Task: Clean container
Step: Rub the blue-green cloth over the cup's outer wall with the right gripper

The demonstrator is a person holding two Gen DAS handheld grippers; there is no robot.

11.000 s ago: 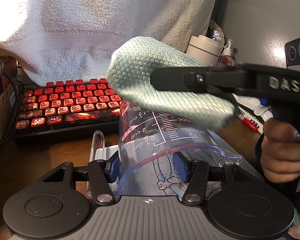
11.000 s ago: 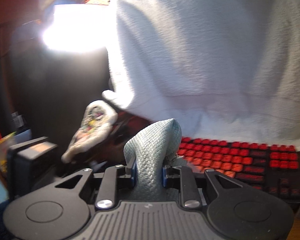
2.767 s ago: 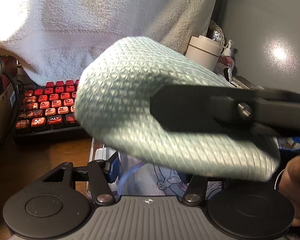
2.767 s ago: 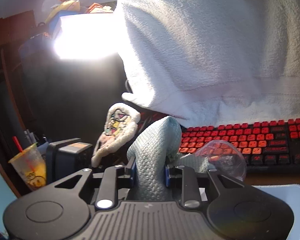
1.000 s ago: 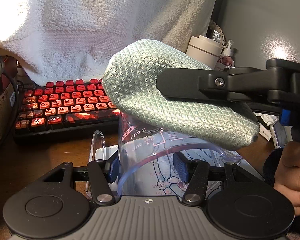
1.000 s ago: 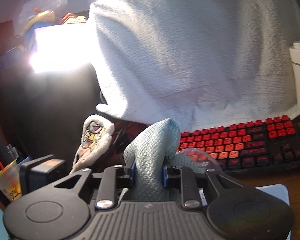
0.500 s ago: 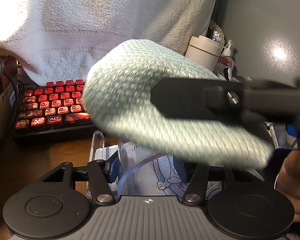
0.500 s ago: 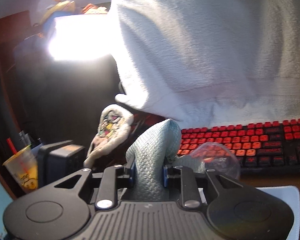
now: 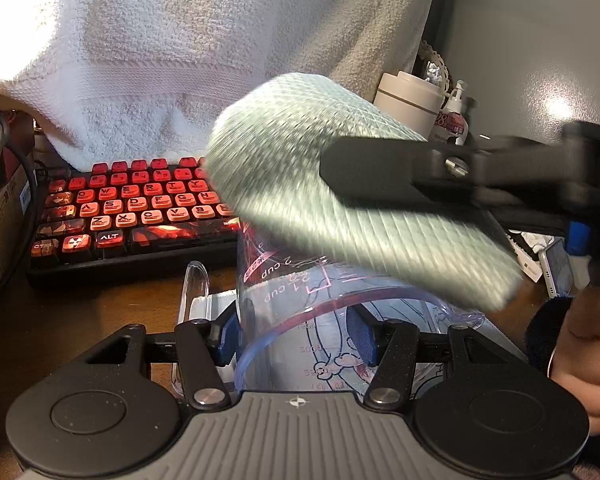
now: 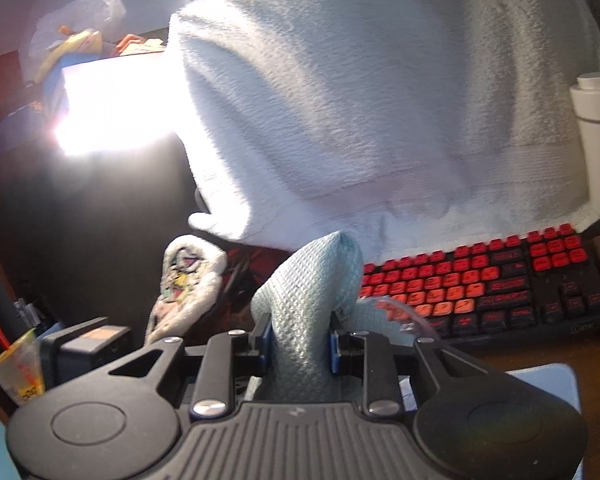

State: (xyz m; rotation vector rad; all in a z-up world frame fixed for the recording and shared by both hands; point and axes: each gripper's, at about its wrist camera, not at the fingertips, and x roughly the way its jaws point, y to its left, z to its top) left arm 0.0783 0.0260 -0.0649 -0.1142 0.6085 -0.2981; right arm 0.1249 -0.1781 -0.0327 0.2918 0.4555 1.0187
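Observation:
My left gripper (image 9: 294, 338) is shut on a clear plastic measuring cup (image 9: 300, 292) with red cup marks, holding it by its wall with the open mouth towards me. My right gripper (image 10: 299, 346) is shut on a pale green waffle-weave cloth (image 10: 314, 300). In the left wrist view the cloth (image 9: 340, 200) is blurred with motion and lies over the cup's far upper rim, with the right gripper's black finger (image 9: 400, 172) across it. The cup's rim (image 10: 396, 312) shows faintly in the right wrist view, just right of the cloth.
A black keyboard with red keys (image 9: 132, 208) lies behind the cup under a hanging white towel (image 9: 180, 48). A white jar (image 9: 410, 104) and a pump bottle (image 9: 456, 116) stand at the back right. A drink cup (image 10: 16, 368) and black box (image 10: 88, 344) sit at the left.
The cloth has swung back and forth over the cup's rim; since half a second ago it has lifted rightward, showing more of the cup. The left gripper and cup stay still.

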